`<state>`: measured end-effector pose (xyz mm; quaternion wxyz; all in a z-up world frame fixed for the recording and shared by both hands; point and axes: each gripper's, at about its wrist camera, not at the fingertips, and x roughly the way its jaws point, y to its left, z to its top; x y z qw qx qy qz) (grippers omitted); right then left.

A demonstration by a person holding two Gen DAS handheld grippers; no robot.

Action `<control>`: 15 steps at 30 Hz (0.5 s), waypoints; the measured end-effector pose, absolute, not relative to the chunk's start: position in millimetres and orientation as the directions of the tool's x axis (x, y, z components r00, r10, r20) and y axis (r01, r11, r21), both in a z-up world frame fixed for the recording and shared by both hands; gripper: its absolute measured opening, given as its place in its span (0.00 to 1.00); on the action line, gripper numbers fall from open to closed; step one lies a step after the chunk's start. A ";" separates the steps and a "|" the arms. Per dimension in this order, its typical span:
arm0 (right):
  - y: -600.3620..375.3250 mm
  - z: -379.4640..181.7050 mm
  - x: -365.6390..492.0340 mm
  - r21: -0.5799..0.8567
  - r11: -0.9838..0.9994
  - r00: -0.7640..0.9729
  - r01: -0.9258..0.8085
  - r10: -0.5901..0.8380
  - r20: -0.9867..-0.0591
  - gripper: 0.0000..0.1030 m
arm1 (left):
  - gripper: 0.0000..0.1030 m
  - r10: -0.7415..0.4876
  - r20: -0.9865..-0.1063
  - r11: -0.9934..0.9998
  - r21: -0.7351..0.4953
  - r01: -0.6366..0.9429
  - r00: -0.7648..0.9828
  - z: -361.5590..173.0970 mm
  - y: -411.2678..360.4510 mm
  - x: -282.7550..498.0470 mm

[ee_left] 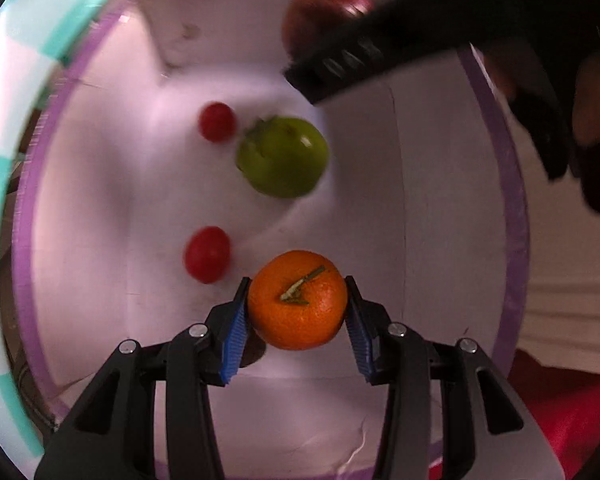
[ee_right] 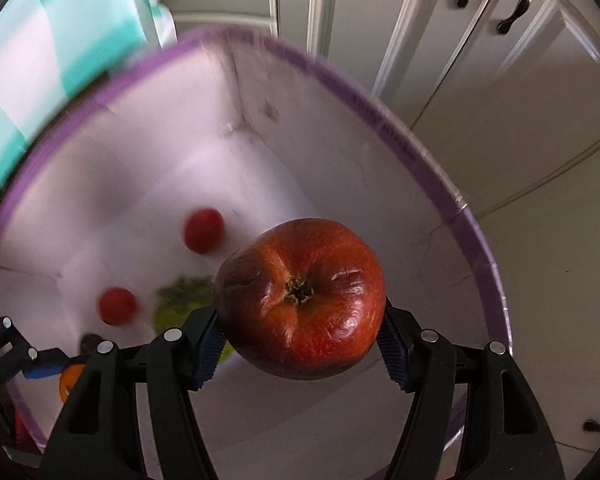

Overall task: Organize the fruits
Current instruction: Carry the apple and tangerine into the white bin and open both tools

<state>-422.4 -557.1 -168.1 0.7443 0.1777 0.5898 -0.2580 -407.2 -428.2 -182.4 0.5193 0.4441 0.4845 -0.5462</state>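
Observation:
My left gripper (ee_left: 297,312) is shut on an orange mandarin (ee_left: 297,300) and holds it over the inside of a white box with a purple rim (ee_left: 514,216). My right gripper (ee_right: 300,336) is shut on a red apple (ee_right: 300,296) above the same box (ee_right: 384,120); it shows as a dark bar in the left wrist view (ee_left: 340,64) with the apple (ee_left: 320,8) behind it. On the box floor lie a green fruit (ee_left: 282,156) and two small red fruits (ee_left: 217,122) (ee_left: 207,254).
A teal and white checked cloth (ee_left: 28,72) lies left of the box. White cabinet doors with dark handles (ee_right: 516,4) stand behind it. A red surface (ee_left: 572,408) shows at the lower right.

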 end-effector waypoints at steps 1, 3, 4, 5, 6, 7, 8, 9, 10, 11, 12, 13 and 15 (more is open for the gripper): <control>-558.6 -174.3 -422.0 -0.052 0.803 0.145 0.594 -0.170 -0.975 0.63 | 0.43 -0.127 -0.989 0.000 -0.071 0.997 -0.071 -184.9 -428.7 -408.7; -559.1 -181.7 -421.4 -0.077 0.800 0.111 0.594 -0.177 -0.978 0.63 | 0.44 -0.112 -0.990 -0.006 -0.080 0.997 -0.080 -189.6 -429.4 -409.4; -558.9 -184.8 -421.1 -0.086 0.799 0.098 0.595 -0.178 -0.979 0.63 | 0.44 -0.109 -0.991 -0.006 -0.081 0.997 -0.082 -191.0 -429.3 -409.1; -558.3 -187.4 -420.2 -0.092 0.803 0.087 0.589 -0.176 -0.981 0.63 | 0.44 -0.103 -0.991 -0.005 -0.080 0.997 -0.080 -193.7 -428.8 -408.8; -557.5 -187.8 -419.9 -0.092 0.805 0.084 0.586 -0.173 -0.981 0.63 | 0.44 -0.098 -0.992 -0.005 -0.080 0.997 -0.080 -196.3 -428.8 -408.7; -556.9 -187.8 -419.4 -0.091 0.805 0.084 0.586 -0.171 -0.982 0.63 | 0.44 -0.089 -0.992 -0.005 -0.084 0.996 -0.084 -199.1 -428.1 -408.7; -556.9 -188.3 -417.9 -0.094 0.806 0.079 0.584 -0.171 -0.982 0.63 | 0.47 -0.088 -0.992 -0.006 -0.090 0.996 -0.090 -200.3 -427.8 -409.1; -557.1 -189.1 -417.5 -0.096 0.806 0.072 0.584 -0.169 -0.983 0.63 | 0.54 -0.091 -0.991 -0.008 -0.095 0.995 -0.095 -204.3 -432.6 -409.2; -557.6 -190.2 -417.5 -0.096 0.805 0.065 0.585 -0.165 -0.984 0.63 | 0.57 -0.099 -0.990 -0.013 -0.098 0.995 -0.099 -204.0 -432.3 -410.4; -557.7 -191.8 -418.4 -0.092 0.805 0.059 0.586 -0.157 -0.986 0.63 | 0.62 -0.106 -0.989 -0.020 -0.098 0.995 -0.099 -202.6 -431.3 -411.7; -556.2 -192.1 -419.1 -0.092 0.805 0.057 0.585 -0.154 -0.986 0.63 | 0.66 -0.116 -0.988 -0.026 -0.097 0.995 -0.100 -200.7 -429.9 -412.3; -555.9 -191.5 -419.2 -0.091 0.805 0.059 0.586 -0.155 -0.986 0.64 | 0.68 -0.131 -0.986 -0.031 -0.095 0.995 -0.098 -197.5 -428.4 -412.5; -553.9 -185.6 -418.0 -0.074 0.802 0.084 0.593 -0.152 -0.985 0.68 | 0.70 -0.165 -0.982 -0.031 -0.082 0.996 -0.086 -189.5 -424.1 -411.9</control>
